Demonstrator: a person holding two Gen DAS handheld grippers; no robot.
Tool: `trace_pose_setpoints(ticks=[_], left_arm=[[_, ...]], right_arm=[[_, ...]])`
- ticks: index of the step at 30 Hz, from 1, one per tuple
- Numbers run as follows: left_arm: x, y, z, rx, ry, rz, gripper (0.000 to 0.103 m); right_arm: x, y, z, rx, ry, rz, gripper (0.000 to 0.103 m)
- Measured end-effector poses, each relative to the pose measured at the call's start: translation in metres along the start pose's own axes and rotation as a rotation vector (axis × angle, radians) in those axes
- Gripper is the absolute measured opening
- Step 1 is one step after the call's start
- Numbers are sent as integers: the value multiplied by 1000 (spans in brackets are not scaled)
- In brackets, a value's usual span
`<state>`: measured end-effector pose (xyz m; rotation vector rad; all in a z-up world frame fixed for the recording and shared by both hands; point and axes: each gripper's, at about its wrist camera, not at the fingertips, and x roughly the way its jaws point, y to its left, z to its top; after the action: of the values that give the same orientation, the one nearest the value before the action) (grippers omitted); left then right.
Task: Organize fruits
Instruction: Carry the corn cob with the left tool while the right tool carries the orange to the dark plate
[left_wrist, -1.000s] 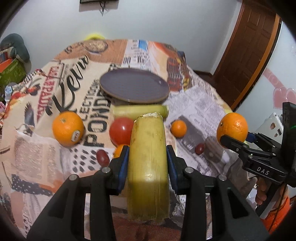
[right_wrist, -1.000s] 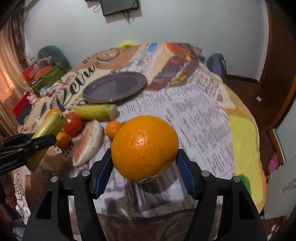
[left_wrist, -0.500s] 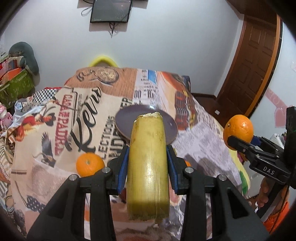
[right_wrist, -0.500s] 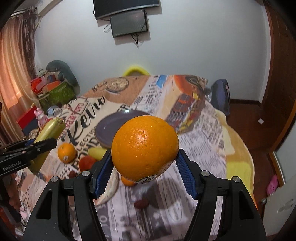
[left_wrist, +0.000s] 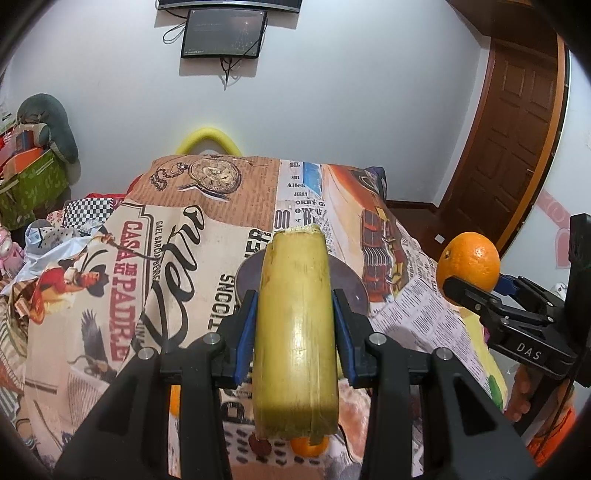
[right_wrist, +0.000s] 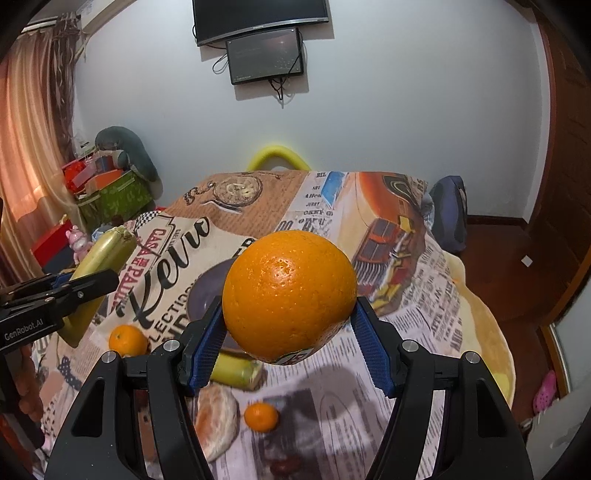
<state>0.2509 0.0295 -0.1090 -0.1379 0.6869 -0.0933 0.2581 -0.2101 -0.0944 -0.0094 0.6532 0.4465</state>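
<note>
The left gripper clamps a banana piece and the right gripper clamps an orange, both above the bench; the plate appears empty, and several fruits remain unsorted.

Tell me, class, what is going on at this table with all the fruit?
A person is sorting fruit with two handheld grippers. The left gripper is clamped on a yellow-green banana piece, and the right gripper on a large orange, both held in the air above the table. A dark plate sits on the printed tablecloth, with smaller oranges and other fruit lying loose nearby.
</note>
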Motion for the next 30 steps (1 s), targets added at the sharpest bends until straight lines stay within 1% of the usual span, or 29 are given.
trace_pose_setpoints(ticks=[4, 15, 22, 30], left_arm=[[17, 6, 7, -3, 10, 7, 38], [75, 22, 16, -28, 70, 20, 38], [113, 28, 18, -23, 115, 39, 38], [152, 35, 22, -41, 171, 37, 38]], right_arm=[[15, 0, 6, 0, 11, 8, 64], [64, 1, 17, -24, 67, 13, 64], [100, -2, 20, -45, 119, 12, 64], [135, -3, 15, -68, 195, 17, 64]])
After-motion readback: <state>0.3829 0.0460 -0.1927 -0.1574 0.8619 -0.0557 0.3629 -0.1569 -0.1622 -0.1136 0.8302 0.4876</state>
